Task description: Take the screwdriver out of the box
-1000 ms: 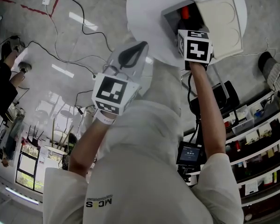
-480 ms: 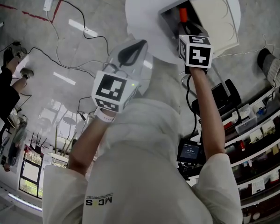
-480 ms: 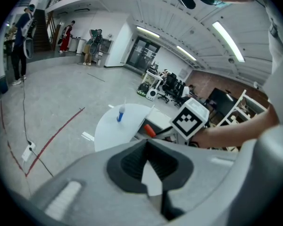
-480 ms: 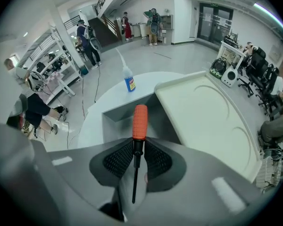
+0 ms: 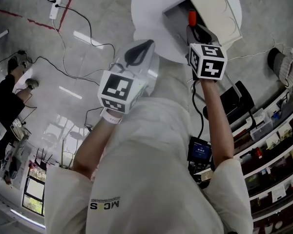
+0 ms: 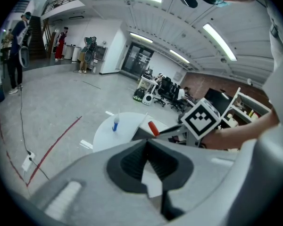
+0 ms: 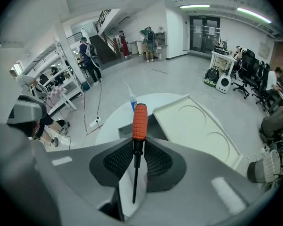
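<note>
Right tongs (image 7: pixel 137 149) have drawn back and up from the open grey box (image 5: pixel 175 19) since a second ago. Round white surface (image 5: pixel 151 13) carries that box, its cream lid (image 5: pixel 217 13) swung back. Left tongs (image 6: pixel 148 161): together, nothing between them, held off the surface's edge. Right tongs: clamped on the black shaft of the orange-handled screwdriver (image 7: pixel 139 119), handle out over the box mouth. Small white bottle with blue band (image 7: pixel 133 105) stands beyond the box.

The orange-handled screwdriver (image 7: pixel 139 122) has a ribbed plastic grip and matt black metal shaft. The smooth grey plastic right gripper (image 7: pixel 134 150) carries 2 ribbed dark pads (image 7: pixel 114 161).
</note>
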Action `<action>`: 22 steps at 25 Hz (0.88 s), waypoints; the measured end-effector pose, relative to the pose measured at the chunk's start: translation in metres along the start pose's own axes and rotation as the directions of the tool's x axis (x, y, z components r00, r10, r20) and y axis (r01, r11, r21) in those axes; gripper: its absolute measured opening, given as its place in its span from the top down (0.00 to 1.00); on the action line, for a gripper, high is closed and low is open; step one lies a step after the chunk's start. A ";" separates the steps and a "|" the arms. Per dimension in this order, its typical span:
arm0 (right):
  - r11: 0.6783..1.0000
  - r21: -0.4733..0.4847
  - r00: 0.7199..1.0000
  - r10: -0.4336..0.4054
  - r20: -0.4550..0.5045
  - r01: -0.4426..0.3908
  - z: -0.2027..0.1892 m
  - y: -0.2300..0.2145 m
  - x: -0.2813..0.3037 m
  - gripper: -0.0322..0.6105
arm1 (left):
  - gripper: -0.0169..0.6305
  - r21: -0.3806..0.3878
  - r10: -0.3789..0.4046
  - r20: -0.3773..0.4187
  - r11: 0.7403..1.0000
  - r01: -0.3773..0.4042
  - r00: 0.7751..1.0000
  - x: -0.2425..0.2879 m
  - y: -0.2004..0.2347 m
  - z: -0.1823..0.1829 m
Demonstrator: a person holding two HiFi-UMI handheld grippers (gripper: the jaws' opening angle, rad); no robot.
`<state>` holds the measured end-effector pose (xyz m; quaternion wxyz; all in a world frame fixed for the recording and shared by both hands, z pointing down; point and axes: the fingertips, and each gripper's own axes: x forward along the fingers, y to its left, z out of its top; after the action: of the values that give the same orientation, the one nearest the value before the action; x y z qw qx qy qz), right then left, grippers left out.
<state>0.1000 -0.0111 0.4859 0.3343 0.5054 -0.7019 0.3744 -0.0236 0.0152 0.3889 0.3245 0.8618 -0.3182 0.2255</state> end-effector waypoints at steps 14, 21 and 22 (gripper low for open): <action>0.998 0.067 0.966 -0.026 0.259 0.009 0.041 0.018 -0.131 0.83 | 0.97 0.081 -0.058 0.077 0.995 0.052 0.995 -0.060 -0.054 0.048; 0.993 0.116 0.927 -0.041 0.374 -0.003 0.056 0.032 -0.199 0.83 | 0.97 0.132 -0.088 0.119 0.989 0.072 0.989 -0.092 -0.073 0.071; 0.993 0.118 0.919 -0.044 0.392 -0.002 0.058 0.033 -0.209 0.83 | 0.97 0.140 -0.092 0.125 0.987 0.074 0.988 -0.096 -0.075 0.074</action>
<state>0.1182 0.0414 0.2735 0.1605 0.5963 -0.7264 0.3015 -0.0246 0.0460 0.2492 0.2530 0.9072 -0.2865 0.1757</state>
